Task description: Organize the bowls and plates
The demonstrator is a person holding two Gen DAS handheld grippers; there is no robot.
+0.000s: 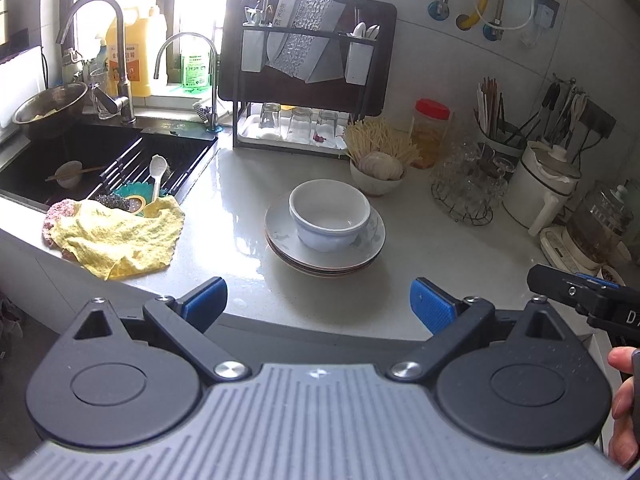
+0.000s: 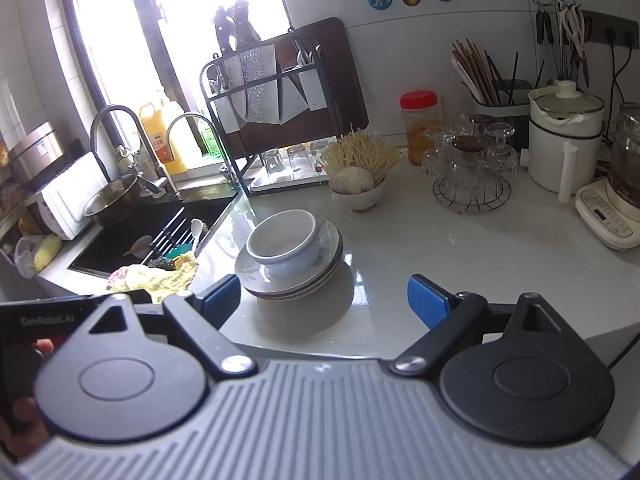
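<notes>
A: Any writing we can read? On the black casing of the left claw (image 2: 52,316), seen from the right wrist cam, we get "GenRobot.AI" in pale letters. From the left wrist cam the right claw (image 1: 576,288) at the far right edge shows only "D" plus part of another letter.

B: Agreed. The orange-yellow plastic jug (image 1: 130,50) w/ the orange label on the window sill and the green bottle (image 1: 196,66) beside it have print, but too small for us to read.

A: Task things next. We see the white ceramic bowl (image 1: 330,214) sitting upright on the stack of pale grey plates (image 1: 280,236), approx. mid-desk on the glossy white desk (image 1: 224,240).

B: Rel. to the left claw (image 1: 318,306): stack lies straight ahead, apart from the blue pads (image 1: 430,306), nothing touching. Jaws spread wide, nothing held.

A: Right claw (image 2: 324,300) same: wide open, holding nothing. Stack (image 2: 248,270) w/ bowl (image 2: 284,242) is ahead and slightly left, near its left blue pad (image 2: 222,296), not touching as far as we can tell.

B: Left of the stack, the crumpled yellow cloth (image 1: 120,236) lies at the edge of the black sink (image 1: 36,168).
</notes>
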